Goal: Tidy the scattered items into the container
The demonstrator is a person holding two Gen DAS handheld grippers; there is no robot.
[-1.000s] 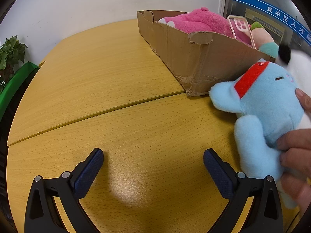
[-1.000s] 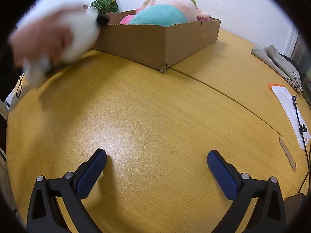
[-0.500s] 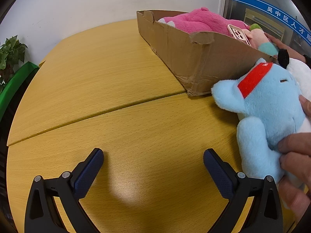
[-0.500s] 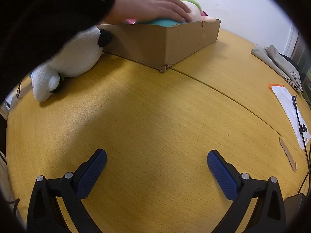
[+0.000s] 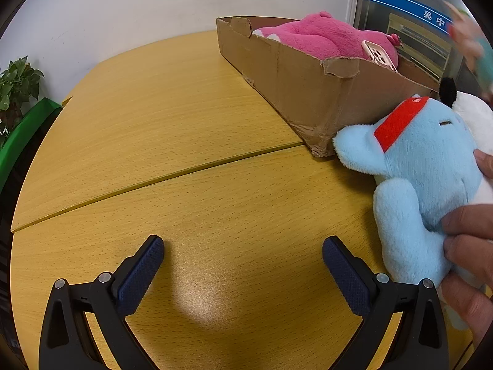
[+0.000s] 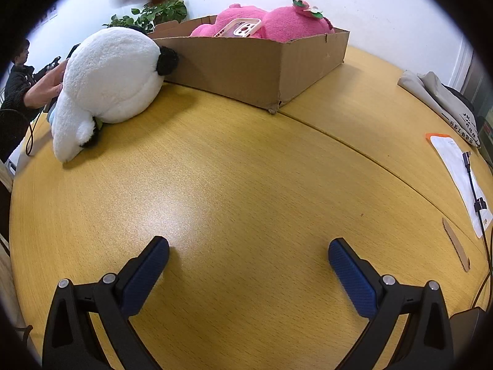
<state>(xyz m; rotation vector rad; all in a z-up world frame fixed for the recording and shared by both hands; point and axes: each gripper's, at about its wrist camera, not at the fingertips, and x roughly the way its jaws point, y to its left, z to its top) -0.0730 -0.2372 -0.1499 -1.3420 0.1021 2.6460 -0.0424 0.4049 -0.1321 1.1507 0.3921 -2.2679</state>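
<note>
A cardboard box [image 5: 295,92] stands on the wooden table and holds a pink plush [image 5: 326,37] and a pink phone case [image 5: 377,55]. It also shows in the right wrist view [image 6: 246,71] with the pink plush [image 6: 277,21] and phone case [image 6: 242,29]. A light blue plush [image 5: 422,166] with a red band lies against the box corner, a bare hand [image 5: 468,246] on it. A white panda plush [image 6: 104,86] lies left of the box. My left gripper [image 5: 243,262] and right gripper [image 6: 248,262] are open and empty, low over the table.
A potted plant [image 5: 15,86] and a green edge stand at the far left. In the right wrist view, folded cloth [image 6: 437,98], a paper with a cable [image 6: 462,178] and a cardboard scrap [image 6: 456,243] lie at the right. A person [image 6: 15,77] sits at the far left.
The hand and the teal-and-pink plush have left the box; a blurred shape moves off at the top edge. The panda plush has settled on the table. Both grippers have stayed still.
</note>
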